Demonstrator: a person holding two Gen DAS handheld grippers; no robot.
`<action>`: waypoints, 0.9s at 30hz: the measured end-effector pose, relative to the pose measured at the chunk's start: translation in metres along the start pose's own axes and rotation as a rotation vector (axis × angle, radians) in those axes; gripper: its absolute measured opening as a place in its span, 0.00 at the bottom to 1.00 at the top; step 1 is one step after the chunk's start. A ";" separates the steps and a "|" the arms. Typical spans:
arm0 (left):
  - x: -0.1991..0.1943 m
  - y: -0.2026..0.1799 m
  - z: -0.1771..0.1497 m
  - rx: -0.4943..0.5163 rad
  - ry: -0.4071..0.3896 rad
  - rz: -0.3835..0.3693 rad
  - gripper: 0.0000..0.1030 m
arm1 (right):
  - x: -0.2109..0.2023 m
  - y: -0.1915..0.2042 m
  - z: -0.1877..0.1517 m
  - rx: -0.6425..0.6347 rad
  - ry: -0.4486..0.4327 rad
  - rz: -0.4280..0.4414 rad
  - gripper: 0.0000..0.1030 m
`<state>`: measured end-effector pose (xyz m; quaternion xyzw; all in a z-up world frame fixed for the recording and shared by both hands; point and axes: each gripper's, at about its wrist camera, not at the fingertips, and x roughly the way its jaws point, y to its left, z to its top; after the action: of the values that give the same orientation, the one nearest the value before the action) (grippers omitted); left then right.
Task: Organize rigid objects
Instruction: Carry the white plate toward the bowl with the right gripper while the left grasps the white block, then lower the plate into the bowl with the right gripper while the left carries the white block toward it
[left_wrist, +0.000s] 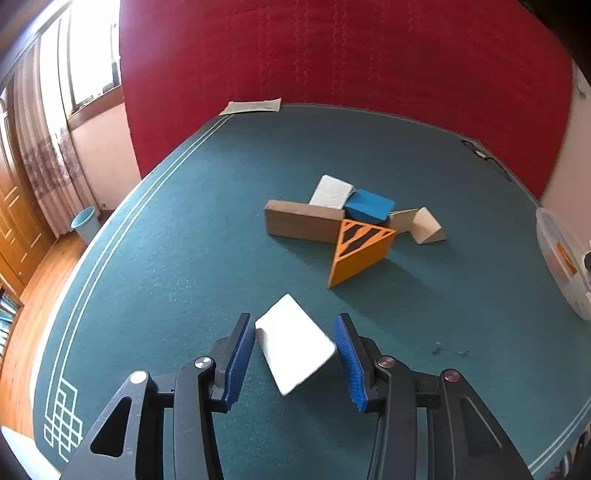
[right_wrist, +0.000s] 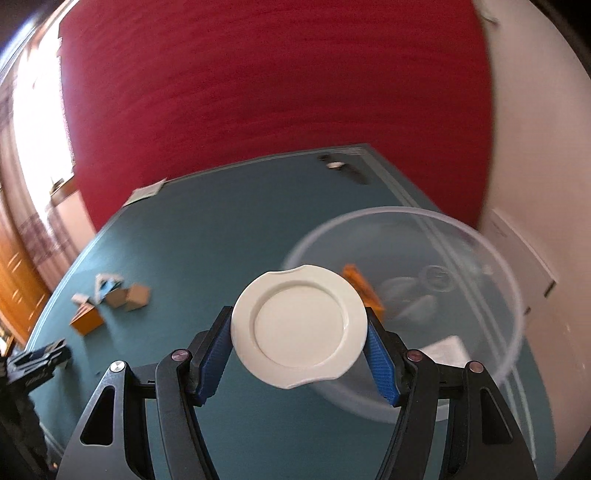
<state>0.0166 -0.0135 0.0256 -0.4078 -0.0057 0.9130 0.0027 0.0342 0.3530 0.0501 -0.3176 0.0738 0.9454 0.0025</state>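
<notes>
In the left wrist view my left gripper (left_wrist: 295, 347) has its blue pads on both sides of a white rectangular block (left_wrist: 293, 341) that sits tilted between them; the left pad touches it and the right pad looks just apart. Beyond lie a tan block (left_wrist: 303, 220), a white block (left_wrist: 331, 191), a blue block (left_wrist: 369, 206), an orange striped wedge (left_wrist: 360, 251) and a pale wedge (left_wrist: 424, 224). In the right wrist view my right gripper (right_wrist: 299, 328) is shut on a round white lid (right_wrist: 299, 325), held above the table beside a clear plastic tub (right_wrist: 491, 258).
The teal table cloth (left_wrist: 184, 240) ends at a red wall. The tub's rim shows at the right edge of the left wrist view (left_wrist: 561, 258); it holds an orange piece (right_wrist: 360, 284) and pale items. A paper (left_wrist: 253, 106) and black glasses (left_wrist: 484, 155) lie at the far edge.
</notes>
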 end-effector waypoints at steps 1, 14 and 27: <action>-0.001 -0.002 0.000 0.004 -0.003 -0.004 0.46 | -0.001 -0.009 0.002 0.021 -0.004 -0.019 0.65; -0.011 -0.031 0.007 0.062 -0.032 -0.055 0.38 | 0.002 -0.074 0.006 0.168 -0.003 -0.164 0.65; 0.000 -0.024 -0.006 0.044 0.027 -0.050 0.64 | -0.001 -0.092 0.001 0.212 -0.045 -0.274 0.66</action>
<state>0.0215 0.0103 0.0220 -0.4196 0.0041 0.9070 0.0346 0.0387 0.4446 0.0387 -0.3016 0.1290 0.9299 0.1666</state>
